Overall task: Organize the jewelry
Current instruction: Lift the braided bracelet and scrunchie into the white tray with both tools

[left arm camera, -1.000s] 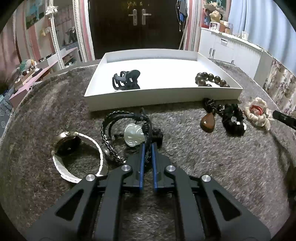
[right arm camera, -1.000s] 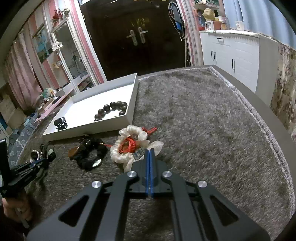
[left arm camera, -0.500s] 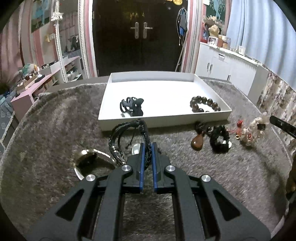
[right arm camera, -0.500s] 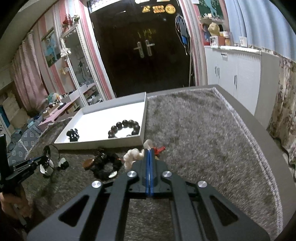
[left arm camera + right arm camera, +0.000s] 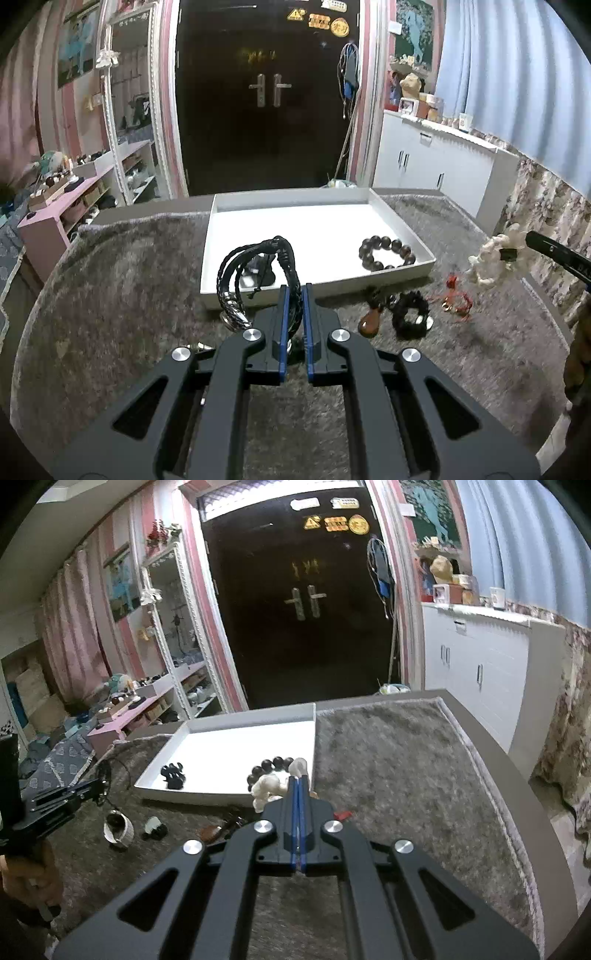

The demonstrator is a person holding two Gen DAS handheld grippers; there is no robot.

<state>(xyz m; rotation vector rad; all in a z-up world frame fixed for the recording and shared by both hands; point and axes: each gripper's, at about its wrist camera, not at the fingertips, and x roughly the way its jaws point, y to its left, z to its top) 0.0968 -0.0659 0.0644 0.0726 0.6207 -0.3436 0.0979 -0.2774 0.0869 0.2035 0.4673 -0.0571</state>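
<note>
My left gripper (image 5: pixel 294 291) is shut on a black braided leather bracelet (image 5: pixel 255 269) and holds it in the air in front of the white tray (image 5: pixel 317 291). My right gripper (image 5: pixel 298 781) is shut on a white shell bracelet (image 5: pixel 271 784), lifted above the rug near the tray's (image 5: pixel 221 797) front right corner; it also shows in the left wrist view (image 5: pixel 493 258). In the tray lie a dark bead bracelet (image 5: pixel 386 253) and a black hair claw (image 5: pixel 173 775).
On the grey rug (image 5: pixel 122 295) lie a brown pendant (image 5: pixel 369 321), a black scrunchie (image 5: pixel 410 317) and a red string piece (image 5: pixel 456 301). A white-strap watch (image 5: pixel 118 827) and a pale stone pendant (image 5: pixel 153 827) lie left of them. The table edge runs along the right.
Both grippers have lifted away from the rug. The left one raised the black braided bracelet; the right one raised the white shell bracelet, leaving the red string piece on the rug.
</note>
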